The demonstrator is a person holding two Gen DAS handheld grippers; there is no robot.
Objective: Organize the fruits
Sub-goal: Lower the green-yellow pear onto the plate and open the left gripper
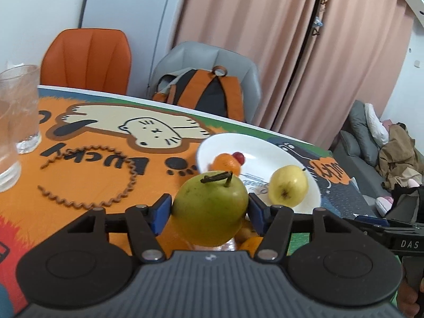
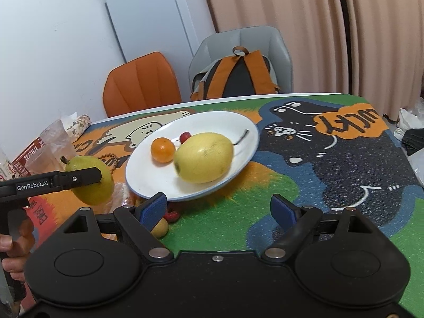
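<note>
My left gripper (image 1: 209,210) is shut on a green pear (image 1: 210,206) with a brown stem, held above the table near the white plate (image 1: 315,193). The same pear shows in the right wrist view (image 2: 91,182), left of the plate (image 2: 246,129). The plate holds a yellow pear (image 2: 204,157), a small orange (image 2: 163,149) and a red berry (image 2: 185,137). My right gripper (image 2: 218,209) is open and empty, just in front of the plate. Small fruits (image 2: 165,221) lie on the table below the plate's near rim.
Clear glasses (image 1: 20,108) stand at the table's left. A bead bracelet (image 1: 87,175) lies on the cartoon-cat tablecloth. An orange chair (image 2: 141,84) and a grey chair with a backpack (image 2: 238,75) stand behind the table. A red basket (image 2: 25,156) sits far left.
</note>
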